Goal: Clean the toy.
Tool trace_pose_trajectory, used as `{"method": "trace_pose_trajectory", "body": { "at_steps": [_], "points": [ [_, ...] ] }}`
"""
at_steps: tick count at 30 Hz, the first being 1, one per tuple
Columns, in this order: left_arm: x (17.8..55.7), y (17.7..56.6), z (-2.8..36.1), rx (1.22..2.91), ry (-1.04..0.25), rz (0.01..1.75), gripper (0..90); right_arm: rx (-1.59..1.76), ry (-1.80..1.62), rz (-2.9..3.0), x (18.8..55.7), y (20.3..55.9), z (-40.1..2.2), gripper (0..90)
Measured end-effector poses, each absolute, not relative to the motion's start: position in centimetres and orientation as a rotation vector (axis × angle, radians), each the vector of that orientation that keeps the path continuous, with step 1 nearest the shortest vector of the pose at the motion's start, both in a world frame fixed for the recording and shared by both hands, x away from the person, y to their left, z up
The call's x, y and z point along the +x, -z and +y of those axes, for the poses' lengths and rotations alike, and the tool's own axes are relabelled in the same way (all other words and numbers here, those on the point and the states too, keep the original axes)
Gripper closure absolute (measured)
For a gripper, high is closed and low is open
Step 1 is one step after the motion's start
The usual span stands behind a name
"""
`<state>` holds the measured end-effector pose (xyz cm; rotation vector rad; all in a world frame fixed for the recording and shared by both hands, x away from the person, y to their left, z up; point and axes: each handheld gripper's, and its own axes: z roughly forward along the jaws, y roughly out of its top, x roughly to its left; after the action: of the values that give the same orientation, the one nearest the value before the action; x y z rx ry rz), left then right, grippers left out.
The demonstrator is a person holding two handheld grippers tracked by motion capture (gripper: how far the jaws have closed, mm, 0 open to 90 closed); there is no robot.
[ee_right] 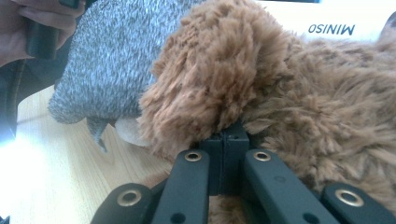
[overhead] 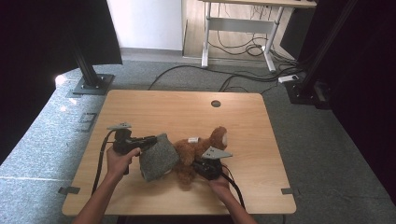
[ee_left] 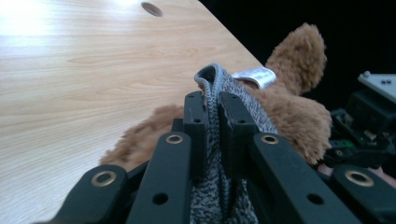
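While the plush dog [overhead: 201, 151] lies across the tabletop [overhead: 154, 107], head away from the person, the left tongs [ee_left: 212, 100] are clenched on the hem of its grey knit garment [overhead: 158, 157], on their side of the brown, shaggy body; the right tongs [ee_right: 229, 140] are clamped in its fur.

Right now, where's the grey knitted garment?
In the high view the grey knitted garment sits left of centre, pinched by the left gripper and touching the brown plush toy.

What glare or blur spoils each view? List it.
High view: a bright spot on the floor at left, black surrounds. Left gripper view: glare whitens the table top left; the plush toy looks soft. Right gripper view: light washes out the lower-left corner.
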<state>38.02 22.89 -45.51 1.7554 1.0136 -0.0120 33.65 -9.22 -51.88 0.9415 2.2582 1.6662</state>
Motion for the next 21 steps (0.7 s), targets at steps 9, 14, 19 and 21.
{"method": "trace_pose_trajectory", "body": {
  "at_steps": [9, 14, 19, 21],
  "points": [
    [37.3, 44.7, 20.3, 1.877, -0.052, 0.952, 39.9, 0.940, -1.667, 2.258, 33.7, 51.9, -9.2, 90.0],
    [37.1, 44.9, 18.8, 1.960, -0.146, 0.970, 38.8, 0.941, -1.665, 2.258, 33.7, 51.9, -9.2, 90.0],
    [36.9, 44.9, 18.0, 2.013, -0.236, 0.969, 58.4, 0.942, -1.661, 2.259, 33.7, 51.9, -9.2, 90.0],
    [36.8, 44.7, 18.0, 2.007, -0.250, 0.955, 66.8, 0.944, -1.661, 2.259, 33.7, 51.9, -9.2, 90.0]
  ]
}}
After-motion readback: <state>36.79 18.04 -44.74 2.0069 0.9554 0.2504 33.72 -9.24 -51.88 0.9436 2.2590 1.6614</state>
